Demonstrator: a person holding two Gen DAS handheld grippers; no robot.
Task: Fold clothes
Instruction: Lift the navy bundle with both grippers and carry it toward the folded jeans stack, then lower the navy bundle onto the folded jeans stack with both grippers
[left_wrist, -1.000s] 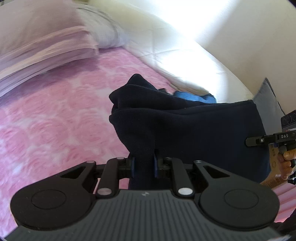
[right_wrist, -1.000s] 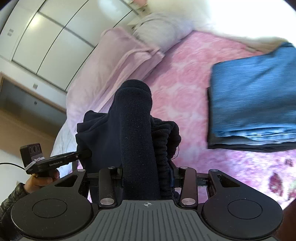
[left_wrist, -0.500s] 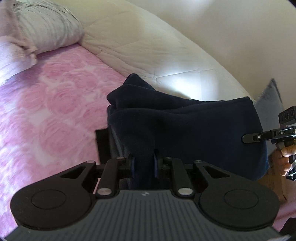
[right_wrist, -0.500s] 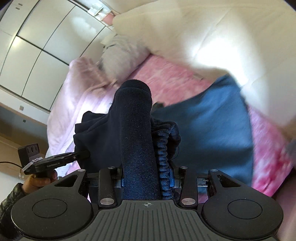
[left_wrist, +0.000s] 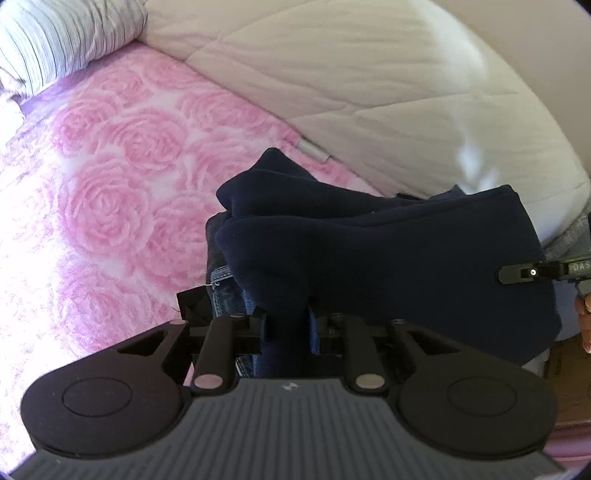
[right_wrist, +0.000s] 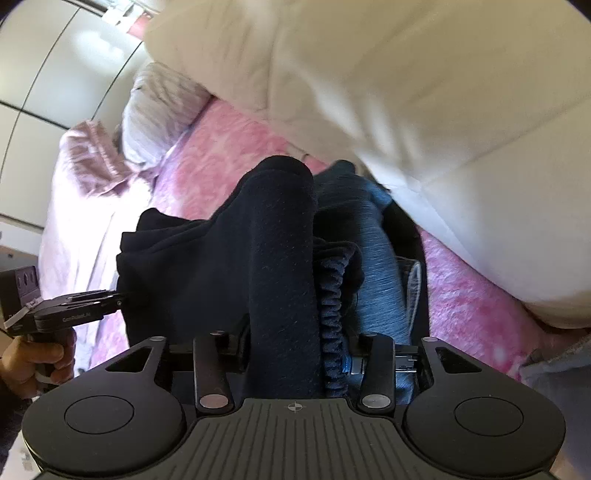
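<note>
Both grippers are pinching the same dark navy garment (left_wrist: 388, 258). Nearest, the left gripper (left_wrist: 286, 328) is keeping its jaws closed on a bunched fold, and the right gripper (right_wrist: 295, 347) is keeping its jaws clamped on a thick roll with a ribbed edge. The garment is hanging between them, lifted above folded blue jeans (right_wrist: 376, 266) that are lying on the pink rose-patterned bedspread (left_wrist: 103, 192). Farther away, a white quilted duvet (left_wrist: 369, 81) and a striped pillow (left_wrist: 62, 40) are lying beside the bedspread.
</note>
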